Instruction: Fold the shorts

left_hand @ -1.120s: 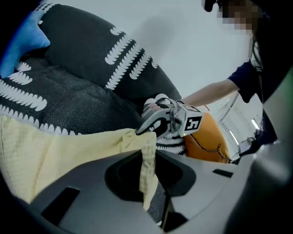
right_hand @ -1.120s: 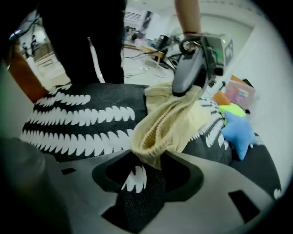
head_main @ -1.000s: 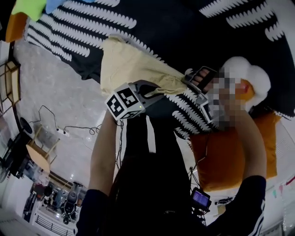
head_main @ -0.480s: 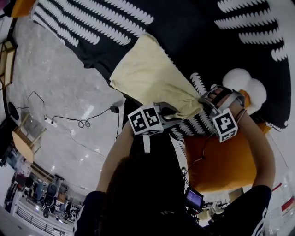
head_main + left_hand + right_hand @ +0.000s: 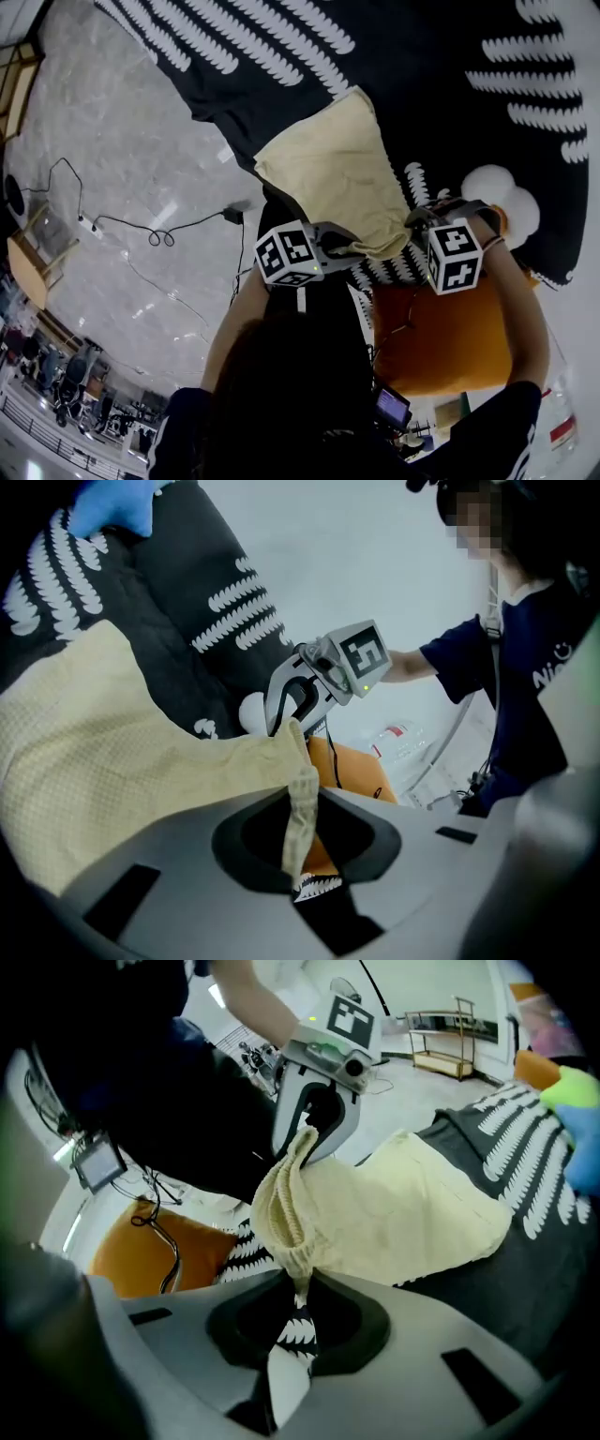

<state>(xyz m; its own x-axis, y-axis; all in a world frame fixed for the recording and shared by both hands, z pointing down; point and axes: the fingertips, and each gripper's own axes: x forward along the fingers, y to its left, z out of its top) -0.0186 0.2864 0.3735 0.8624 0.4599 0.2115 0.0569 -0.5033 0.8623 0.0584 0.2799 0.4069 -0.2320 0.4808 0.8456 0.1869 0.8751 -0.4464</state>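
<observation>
Shorts: pale yellow shorts (image 5: 337, 173), one end raised in the air, the other end resting on the black cover close to its edge.
Left gripper: the left gripper (image 5: 359, 248) has its jaws clenched on a narrow strip of the shorts' hem; in the left gripper view the strip runs straight down between them (image 5: 300, 822).
Right gripper: the right gripper (image 5: 413, 221) has its jaws clenched on a gathered, ribbed bunch of the shorts; the right gripper view shows the bunch pinched at the jaw tips (image 5: 302, 1283).
Between the 2 grippers: they sit near each other, and the held edge of the shorts sags in a short fold from one to the other.
Cover: a black cover with white leaf print (image 5: 281, 56) lies under the shorts and hangs over toward the floor.
Floor: pale marbled floor (image 5: 112, 159) with a dark cable (image 5: 155, 234) trailing across it.
Beside the right gripper: an orange cushion (image 5: 441, 328) below it and a white fluffy thing (image 5: 502, 192) just beyond.
Far end of the cover: a blue cloth (image 5: 112, 508) and a green one (image 5: 577, 1091).
</observation>
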